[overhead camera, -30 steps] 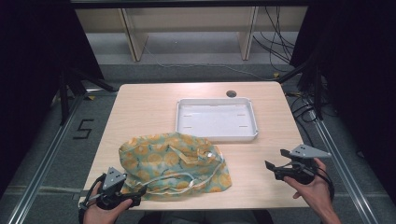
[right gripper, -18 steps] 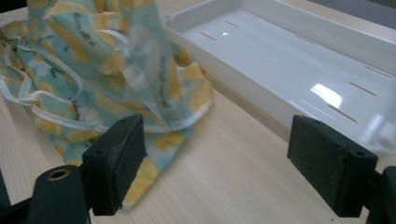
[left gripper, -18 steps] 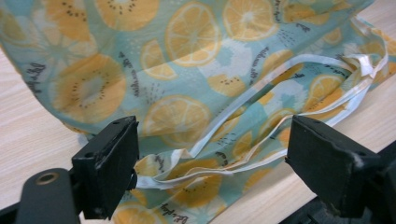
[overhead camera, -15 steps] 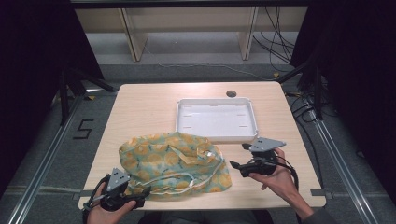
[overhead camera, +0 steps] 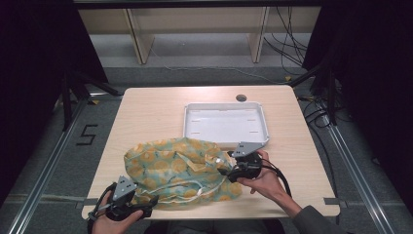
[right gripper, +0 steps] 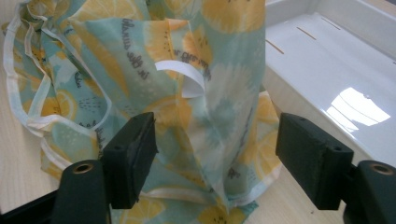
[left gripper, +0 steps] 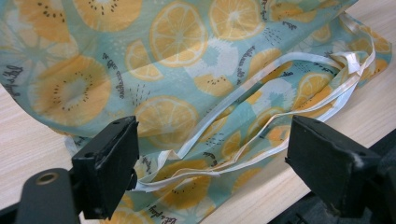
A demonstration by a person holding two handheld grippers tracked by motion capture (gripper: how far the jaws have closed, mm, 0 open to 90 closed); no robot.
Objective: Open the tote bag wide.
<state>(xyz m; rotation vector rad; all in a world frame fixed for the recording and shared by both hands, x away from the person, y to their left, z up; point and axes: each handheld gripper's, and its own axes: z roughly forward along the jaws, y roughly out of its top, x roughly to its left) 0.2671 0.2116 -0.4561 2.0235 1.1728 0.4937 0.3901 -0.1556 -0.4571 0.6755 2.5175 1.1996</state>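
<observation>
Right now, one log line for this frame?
scene: fruit-print bag on table, white tray behind | left hand-held gripper: open at bag's edge | right hand-held gripper: jaws just closing, fabric fold between, no contact

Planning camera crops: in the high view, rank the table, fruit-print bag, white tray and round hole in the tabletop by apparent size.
1. table
2. fruit-print bag
3. white tray, not much smaller than the bag
4. round hole

tray blocks behind bag, left tabletop free
</observation>
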